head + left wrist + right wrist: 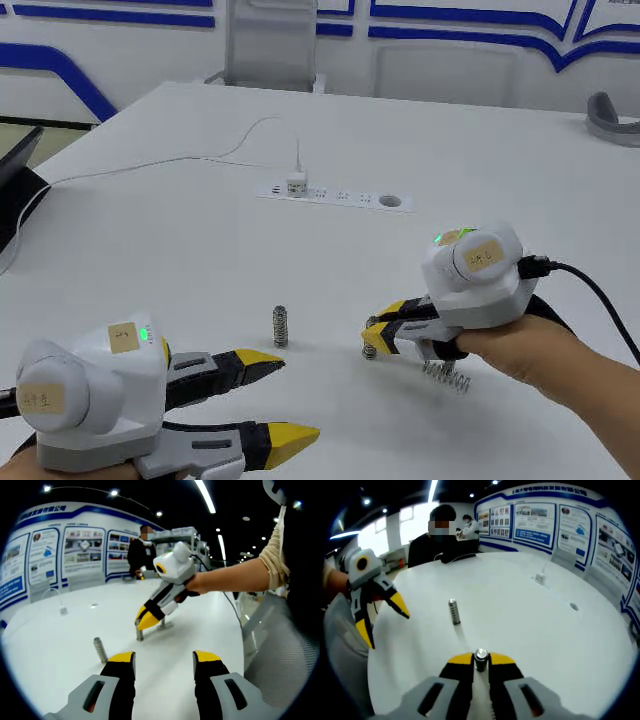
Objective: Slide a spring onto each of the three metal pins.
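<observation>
Right now the right gripper (375,342) has its jaws pinched almost shut on a metal pin (480,654) that stands upright on the white table (200,250). A second pin (280,311), upright with a spring (280,330) around it, stands apart from it, between the two grippers. A loose spring (446,375) lies flat on the table just beside the right hand (520,350). The left gripper (280,398) hovers with its jaws wide apart, holding nothing.
</observation>
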`<action>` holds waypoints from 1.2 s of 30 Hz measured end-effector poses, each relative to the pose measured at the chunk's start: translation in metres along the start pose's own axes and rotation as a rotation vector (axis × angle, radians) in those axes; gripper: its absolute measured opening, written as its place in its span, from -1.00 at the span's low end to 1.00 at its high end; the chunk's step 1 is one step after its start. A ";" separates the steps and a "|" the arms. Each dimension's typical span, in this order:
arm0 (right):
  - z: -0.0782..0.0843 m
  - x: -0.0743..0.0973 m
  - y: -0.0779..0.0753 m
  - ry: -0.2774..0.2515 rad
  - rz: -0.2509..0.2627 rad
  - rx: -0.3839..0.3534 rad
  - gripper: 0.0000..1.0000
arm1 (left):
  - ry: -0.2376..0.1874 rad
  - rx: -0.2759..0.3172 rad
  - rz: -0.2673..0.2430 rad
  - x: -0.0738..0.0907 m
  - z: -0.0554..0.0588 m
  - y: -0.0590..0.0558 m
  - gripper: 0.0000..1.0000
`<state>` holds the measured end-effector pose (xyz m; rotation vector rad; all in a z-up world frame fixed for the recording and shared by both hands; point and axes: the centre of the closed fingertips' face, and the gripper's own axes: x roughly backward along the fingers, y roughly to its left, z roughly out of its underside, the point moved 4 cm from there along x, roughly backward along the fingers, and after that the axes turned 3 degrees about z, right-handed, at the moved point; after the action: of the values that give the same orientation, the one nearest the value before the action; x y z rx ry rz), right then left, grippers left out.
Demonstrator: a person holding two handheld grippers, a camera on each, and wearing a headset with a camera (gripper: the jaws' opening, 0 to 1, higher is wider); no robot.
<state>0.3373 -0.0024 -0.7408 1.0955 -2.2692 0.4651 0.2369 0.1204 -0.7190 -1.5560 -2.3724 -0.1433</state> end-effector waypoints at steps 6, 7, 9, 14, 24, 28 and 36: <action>-0.001 0.002 0.000 -0.004 0.005 0.002 -0.70 | -0.003 -0.003 -0.001 0.000 -0.001 0.000 -0.06; -0.001 0.002 0.000 -0.005 0.005 0.003 -0.69 | -0.003 -0.003 -0.001 0.000 -0.002 0.000 -0.06; -0.001 0.004 0.001 -0.004 0.009 0.011 -0.68 | -0.004 -0.003 -0.001 0.000 -0.002 0.000 -0.06; -0.004 0.013 0.002 -0.021 0.020 0.019 -0.67 | -0.005 -0.005 -0.003 0.001 -0.002 0.001 -0.06; -0.005 0.032 0.005 -0.044 0.035 0.041 -0.66 | -0.007 -0.007 -0.001 0.000 -0.003 0.000 -0.06; -0.003 0.041 0.008 -0.053 0.034 0.039 -0.66 | -0.007 -0.007 0.000 0.000 -0.003 0.000 -0.06; 0.006 0.053 0.014 -0.057 0.032 0.034 -0.66 | -0.007 -0.010 0.004 -0.002 -0.004 -0.001 -0.06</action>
<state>0.2973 -0.0291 -0.7129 1.1037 -2.3397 0.4926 0.2379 0.1175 -0.7155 -1.5679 -2.3781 -0.1493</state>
